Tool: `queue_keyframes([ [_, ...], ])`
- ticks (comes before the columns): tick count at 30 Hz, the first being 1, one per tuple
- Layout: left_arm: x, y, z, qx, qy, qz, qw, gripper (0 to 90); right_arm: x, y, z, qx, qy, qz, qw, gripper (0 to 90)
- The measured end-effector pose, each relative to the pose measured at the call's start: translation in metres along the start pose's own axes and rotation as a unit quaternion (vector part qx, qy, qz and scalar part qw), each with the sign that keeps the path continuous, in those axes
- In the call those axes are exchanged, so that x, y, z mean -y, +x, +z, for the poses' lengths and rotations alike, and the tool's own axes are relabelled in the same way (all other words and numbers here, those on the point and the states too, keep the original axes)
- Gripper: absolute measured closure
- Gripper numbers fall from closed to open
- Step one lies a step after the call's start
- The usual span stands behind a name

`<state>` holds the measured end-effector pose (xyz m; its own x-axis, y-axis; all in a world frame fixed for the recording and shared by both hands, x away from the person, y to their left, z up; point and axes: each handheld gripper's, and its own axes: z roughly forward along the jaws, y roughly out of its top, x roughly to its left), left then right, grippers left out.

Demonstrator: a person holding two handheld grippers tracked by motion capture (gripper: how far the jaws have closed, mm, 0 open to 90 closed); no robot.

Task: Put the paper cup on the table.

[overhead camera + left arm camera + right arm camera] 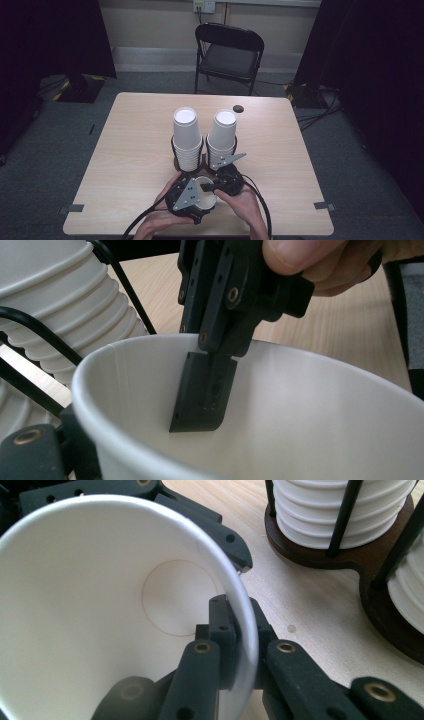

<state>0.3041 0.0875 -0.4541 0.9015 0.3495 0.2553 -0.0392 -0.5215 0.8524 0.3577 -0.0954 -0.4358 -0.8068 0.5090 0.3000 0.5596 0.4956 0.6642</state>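
Because the right gripper [235, 655] pinches the cup [204, 196] wall at lower centre, the left gripper [192, 197] apparently cradles it outside, its grasp unclear.

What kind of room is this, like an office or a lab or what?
Probably a lab or recording room, not a home: a bare wooden table on grey carpet, black curtains at both sides, one folding chair by the wall, and cables trailing across the floor.
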Motion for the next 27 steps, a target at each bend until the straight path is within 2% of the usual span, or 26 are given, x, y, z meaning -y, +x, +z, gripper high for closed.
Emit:
queue_keyframes([
  [3, 0.0, 0.001, -0.001, -0.002, -0.004, -0.003, 1.0, 9.0, 0.0, 0.001, 0.0, 0.005, -0.002, 0.0, 1.0, 85.5],
  [4, 0.0, 0.001, -0.002, -0.002, -0.009, -0.011, 0.9999, 9.2, 0.001, 0.002, 0.0, 0.005, -0.006, 0.001, 1.0, 85.2],
  [7, 0.0, 0.004, -0.004, -0.01, -0.012, -0.014, 0.9998, 9.3, 0.001, 0.002, -0.001, 0.007, -0.017, 0.003, 0.9998, 80.2],
  [12, 0.002, 0.006, -0.005, -0.009, -0.023, -0.044, 0.9987, 9.2, 0.003, 0.002, -0.003, 0.011, -0.037, 0.004, 0.9993, 74.8],
  [16, 0.006, 0.01, -0.006, -0.012, -0.024, -0.059, 0.9979, 9.2, 0.006, 0.001, -0.006, 0.015, -0.054, 0.005, 0.9984, 71.6],
  [18, 0.007, 0.01, -0.005, -0.012, -0.025, -0.06, 0.9978, 9.2, 0.007, 0.001, -0.007, 0.02, -0.065, 0.006, 0.9977, 70.4],
  [19, 0.009, 0.012, -0.005, -0.011, -0.032, -0.072, 0.9968, 9.3, 0.007, 0.0, -0.008, 0.021, -0.072, 0.008, 0.9971, 69.8],
  [22, 0.012, 0.017, -0.005, -0.016, -0.036, -0.085, 0.9956, 9.3, 0.008, -0.002, -0.008, 0.026, -0.085, 0.012, 0.996, 66.5],
  [23, 0.013, 0.019, -0.005, -0.011, -0.04, -0.092, 0.9949, 9.3, 0.008, -0.003, -0.009, 0.026, -0.091, 0.012, 0.9955, 65.2],
  [26, 0.014, 0.022, -0.005, -0.012, -0.051, -0.113, 0.9923, 9.2, 0.009, -0.004, -0.011, 0.029, -0.117, 0.016, 0.9925, 61.0],
  [27, 0.014, 0.023, -0.005, -0.016, -0.049, -0.112, 0.9924, 9.2, 0.01, -0.004, -0.013, 0.03, -0.128, 0.019, 0.9911, 59.3],
])
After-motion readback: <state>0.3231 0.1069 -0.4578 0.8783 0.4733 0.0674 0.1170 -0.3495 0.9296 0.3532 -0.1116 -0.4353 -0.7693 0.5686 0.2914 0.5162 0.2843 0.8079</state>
